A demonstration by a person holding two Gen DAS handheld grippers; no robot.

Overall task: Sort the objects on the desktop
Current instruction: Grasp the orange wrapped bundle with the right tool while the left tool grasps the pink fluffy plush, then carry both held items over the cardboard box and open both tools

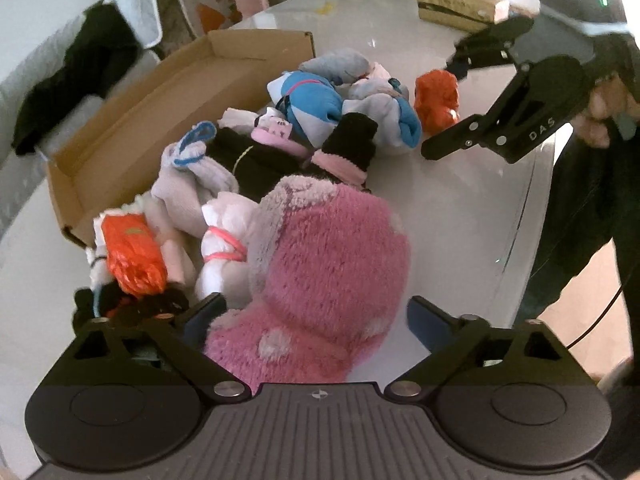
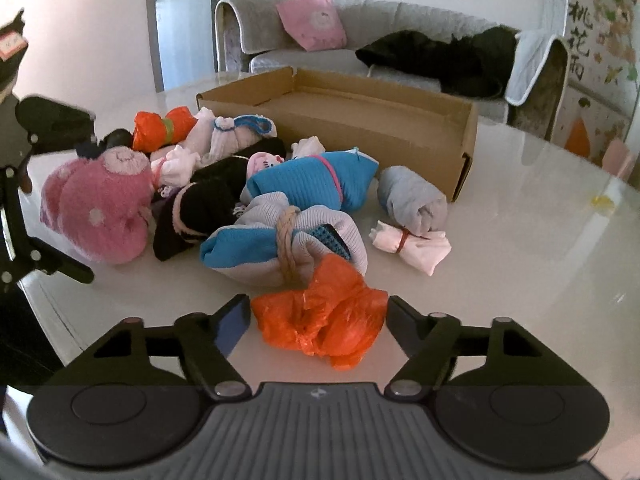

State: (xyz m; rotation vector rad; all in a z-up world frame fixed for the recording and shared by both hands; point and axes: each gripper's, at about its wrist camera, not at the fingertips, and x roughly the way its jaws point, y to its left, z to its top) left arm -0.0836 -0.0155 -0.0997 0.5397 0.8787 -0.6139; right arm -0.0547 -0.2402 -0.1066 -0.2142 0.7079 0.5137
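A pile of rolled sock bundles lies on the white table (image 1: pixel 460 220) in front of an open cardboard box (image 1: pixel 168 92), which also shows in the right wrist view (image 2: pixel 380 120). My left gripper (image 1: pixel 316 316) is open with its fingers on either side of a fluffy pink sock bundle (image 1: pixel 328 272), seen from the right wrist as well (image 2: pixel 100 208). My right gripper (image 2: pixel 318 320) is open around a crumpled orange plastic bag (image 2: pixel 320 320); it also appears in the left wrist view (image 1: pixel 440 108) around that bag (image 1: pixel 436 100).
Other bundles: blue-and-grey (image 2: pixel 280 240), blue (image 2: pixel 316 184), black (image 2: pixel 200 212), grey (image 2: pixel 412 200), white (image 2: pixel 412 246), a second orange bag (image 2: pixel 160 128). A sofa (image 2: pixel 360 40) stands behind the table. A box (image 1: pixel 460 4) sits at the far edge.
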